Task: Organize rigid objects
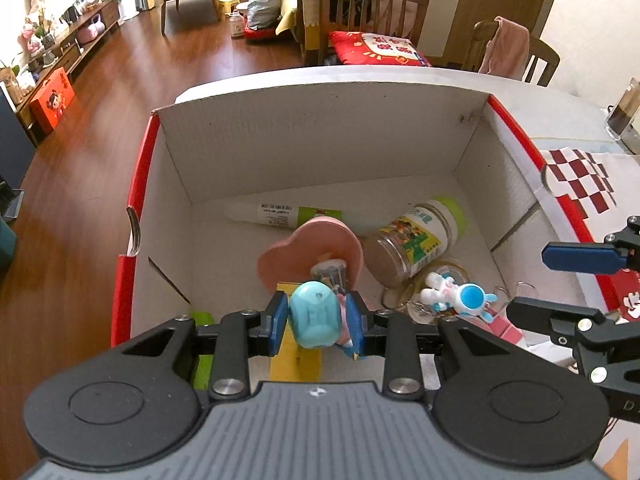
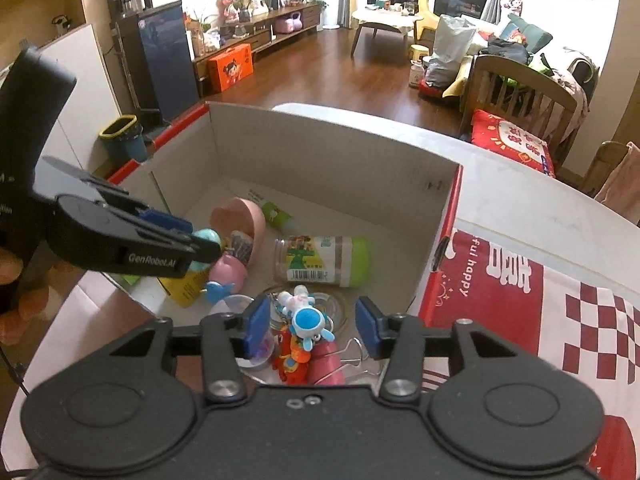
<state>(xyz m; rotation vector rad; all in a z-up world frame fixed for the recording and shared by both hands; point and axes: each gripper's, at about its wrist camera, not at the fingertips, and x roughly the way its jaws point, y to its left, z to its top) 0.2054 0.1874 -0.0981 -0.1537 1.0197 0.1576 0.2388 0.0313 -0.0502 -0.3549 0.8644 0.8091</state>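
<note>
A white cardboard box [image 1: 320, 136] with red edges lies open below both grippers. My left gripper [image 1: 316, 320] is shut on a teal and pink toy figure [image 1: 314, 314] just above the box floor. From the right wrist view that left gripper [image 2: 200, 246] comes in from the left with the toy figure [image 2: 206, 237] in it. My right gripper [image 2: 312, 330] stands open over a blue and white astronaut keychain [image 2: 306, 317], and its pads are clear of it. In the box lie a pink heart-shaped dish [image 1: 308, 244], a green-lidded jar [image 1: 412, 242] on its side and a white tube [image 1: 276, 213].
A clear round lid [image 2: 320, 300], a red toy [image 2: 292, 358], a binder clip [image 2: 356, 354] and a yellow pack [image 1: 296, 360] crowd the box's near end. A red and white checked flap [image 2: 600, 328] lies to the right on the white table [image 2: 520, 200]. A glass [image 1: 624, 112] stands far right.
</note>
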